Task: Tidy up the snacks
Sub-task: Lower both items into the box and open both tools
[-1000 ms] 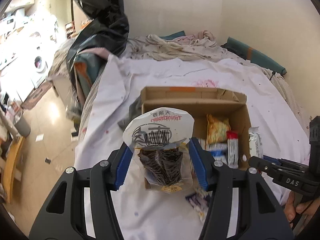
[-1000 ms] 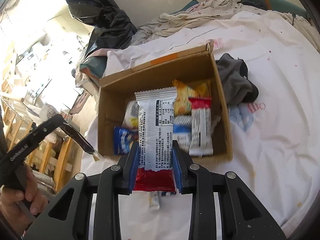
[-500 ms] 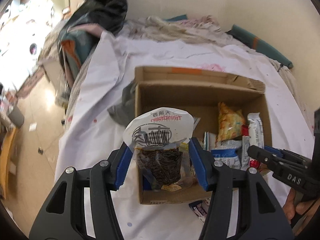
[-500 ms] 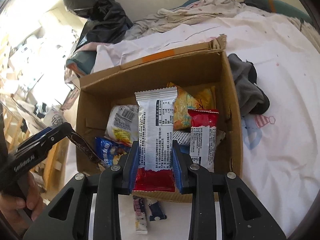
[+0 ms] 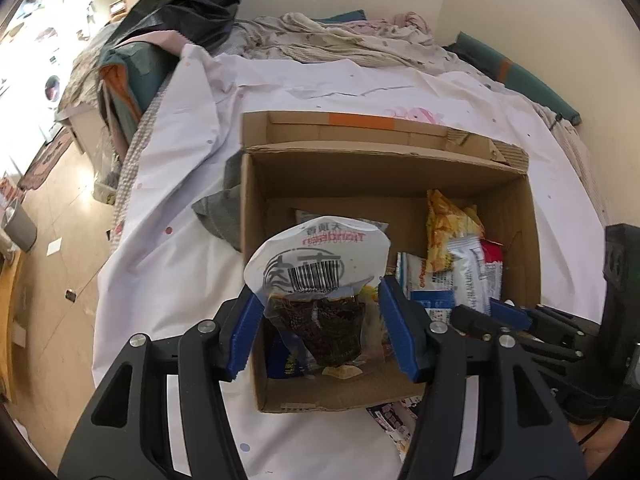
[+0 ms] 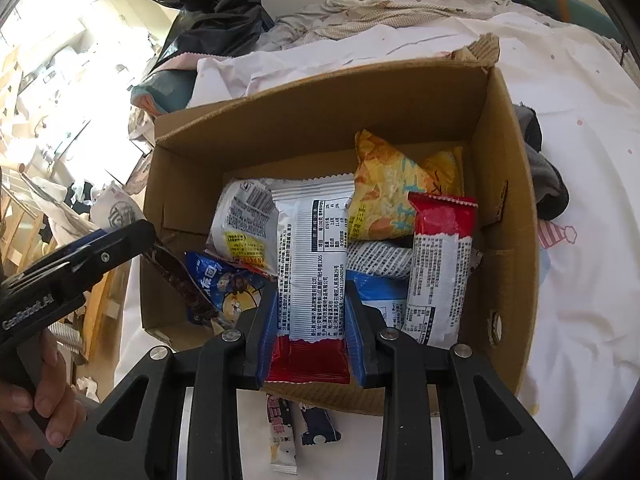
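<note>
An open cardboard box (image 5: 384, 168) stands on the white sheet, with several snack packets inside. Over the box's near left corner my left gripper (image 5: 322, 320) is shut on a clear bag of dark snacks (image 5: 316, 268) with a white barcode top. In the right wrist view the box (image 6: 320, 112) fills the middle. There my right gripper (image 6: 312, 320) is shut on a white and red snack wrapper (image 6: 312, 248), over the near wall. A yellow bag (image 6: 392, 192), a red and white bar (image 6: 440, 264) and a blue packet (image 6: 224, 284) lie below it.
A grey cloth (image 6: 544, 176) lies against the box's right side. Two small packets (image 6: 284, 432) rest on the sheet in front of the box. A black plastic bag (image 5: 188, 4) and crumpled bedding (image 5: 340, 36) sit behind. The bed's left edge (image 5: 128, 160) drops to the floor.
Both grippers have come forward and down, from short of the box to over its near wall. The box looks larger and closer. Each gripper still holds its packet.
</note>
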{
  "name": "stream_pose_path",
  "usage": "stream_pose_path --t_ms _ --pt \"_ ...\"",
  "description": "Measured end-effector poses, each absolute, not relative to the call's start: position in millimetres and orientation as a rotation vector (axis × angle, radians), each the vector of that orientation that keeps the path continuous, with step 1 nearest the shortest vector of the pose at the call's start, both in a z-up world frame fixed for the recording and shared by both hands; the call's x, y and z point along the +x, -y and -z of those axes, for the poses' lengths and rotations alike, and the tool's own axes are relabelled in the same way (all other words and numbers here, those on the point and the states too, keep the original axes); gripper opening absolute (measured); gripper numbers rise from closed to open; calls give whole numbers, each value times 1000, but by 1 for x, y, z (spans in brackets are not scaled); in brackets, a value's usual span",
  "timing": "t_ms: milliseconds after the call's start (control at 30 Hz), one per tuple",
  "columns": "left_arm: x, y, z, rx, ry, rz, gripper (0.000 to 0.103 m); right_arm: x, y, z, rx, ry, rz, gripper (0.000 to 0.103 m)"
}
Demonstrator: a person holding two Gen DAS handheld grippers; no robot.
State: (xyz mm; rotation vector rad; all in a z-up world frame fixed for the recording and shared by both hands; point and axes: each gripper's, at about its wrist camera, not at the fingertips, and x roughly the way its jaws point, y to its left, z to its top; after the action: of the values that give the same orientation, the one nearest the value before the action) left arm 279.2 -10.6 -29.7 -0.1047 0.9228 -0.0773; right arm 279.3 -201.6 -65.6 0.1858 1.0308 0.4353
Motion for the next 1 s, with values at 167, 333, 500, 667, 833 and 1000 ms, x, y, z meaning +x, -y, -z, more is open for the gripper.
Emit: stream_pose_path --t_ms 167,333,500,667,833,1000 --pt "280 16 32 -94 -927 91 57 282 200 68 193 -1046 -438 32" --pt "280 20 32 -73 -921 97 59 283 202 70 209 -1056 -438 33" --pt "282 20 32 -105 -930 128 66 285 205 70 238 -1058 -449 35" --pt "280 13 28 -139 -902 97 90 285 217 65 324 -1033 -453 77" --pt "280 3 26 -190 -896 81 90 286 225 61 343 -1014 -424 77" --pt "281 0 27 -204 -903 68 90 288 232 61 362 -1016 -408 77"
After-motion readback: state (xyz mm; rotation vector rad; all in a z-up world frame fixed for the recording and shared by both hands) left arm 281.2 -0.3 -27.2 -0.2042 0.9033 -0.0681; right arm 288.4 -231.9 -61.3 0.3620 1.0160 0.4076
